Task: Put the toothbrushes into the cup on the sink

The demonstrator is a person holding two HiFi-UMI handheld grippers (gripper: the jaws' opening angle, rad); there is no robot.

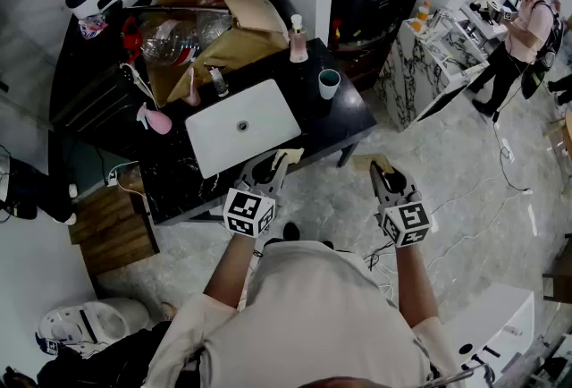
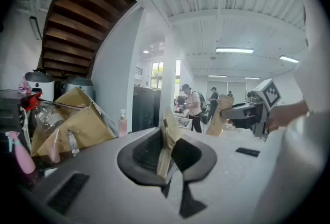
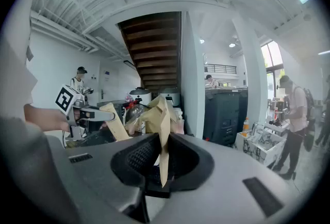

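left gripper (image 2: 166, 155): jaws almost together, their black ribbed pads pinching a flat tan paper packet (image 2: 168, 135). The packet stands on edge between them and sticks out past the tips. What is inside it cannot be made out.
left gripper's place: in the head view it is held out over the front edge of the black counter (image 1: 344, 122), close to the near right corner of the white rectangular sink (image 1: 268, 113). It is tipped slightly downward.
right gripper (image 3: 162, 160): jaws likewise nearly closed, clamped on a second tan paper packet (image 3: 164, 120). This one is also upright on its thin edge, with its top rising above the pads.
right gripper's place: off the counter's front right corner, over the pale marbled floor (image 1: 465, 225), level with the other gripper and apart from it. Each gripper shows in the other's view, packet pointing forward.
teal-green cup (image 1: 329, 84): upright on the counter beyond the sink's far right corner, well apart from both grippers and both packets. Its inside is too small to read.
sink: set into the counter top, with the drain at its middle.
beside the cup: a pink bottle with a white cap (image 1: 298, 39) stands farther back on the counter.
counter's left part: a crumpled brown paper bag (image 1: 223, 29) lies behind the sink, and a pink spray bottle (image 1: 154, 118) lies near the sink's left side.
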